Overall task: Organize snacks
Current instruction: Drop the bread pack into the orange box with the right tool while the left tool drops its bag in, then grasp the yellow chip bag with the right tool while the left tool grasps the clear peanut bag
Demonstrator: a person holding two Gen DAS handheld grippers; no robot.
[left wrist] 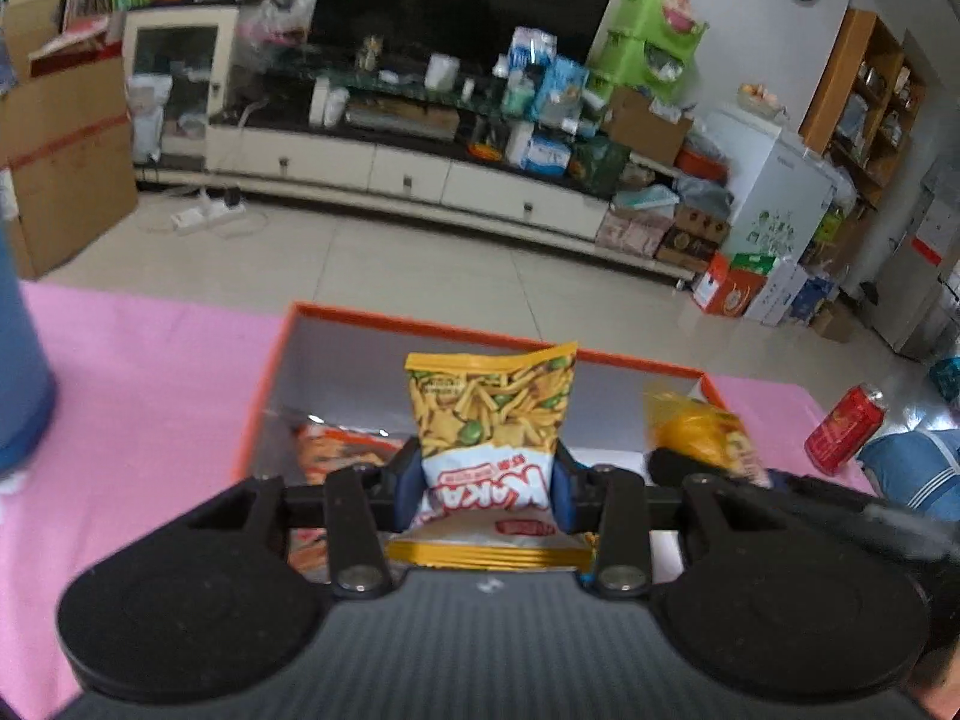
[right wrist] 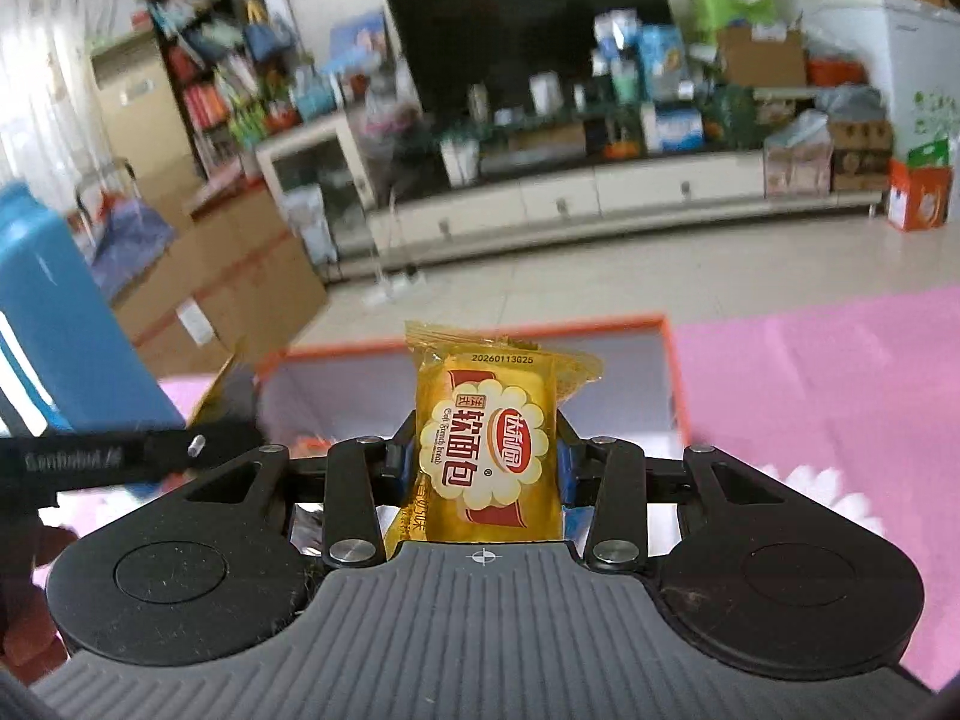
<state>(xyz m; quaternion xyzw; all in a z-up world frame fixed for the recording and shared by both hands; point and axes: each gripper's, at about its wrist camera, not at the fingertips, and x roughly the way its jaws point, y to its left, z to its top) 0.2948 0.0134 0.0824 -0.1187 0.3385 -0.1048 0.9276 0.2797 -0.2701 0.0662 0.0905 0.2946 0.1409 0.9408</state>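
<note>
My left gripper [left wrist: 489,483] is shut on a yellow and white snack bag [left wrist: 489,408] and holds it upright above an orange-rimmed box [left wrist: 264,396] on the pink tablecloth. An orange snack packet [left wrist: 336,450] lies inside the box at its left. My right gripper [right wrist: 483,468] is shut on a yellow soft bread packet [right wrist: 489,438] over the same box [right wrist: 672,372]. That bread packet also shows at the right in the left wrist view [left wrist: 702,432]. The left gripper's arm [right wrist: 120,456] crosses the left of the right wrist view.
A red can [left wrist: 843,429] stands on the pink cloth [left wrist: 132,372] at the right. A blue container [left wrist: 18,384] stands at the left, also in the right wrist view [right wrist: 66,324]. Beyond the table lie a tiled floor, TV cabinet and cardboard boxes.
</note>
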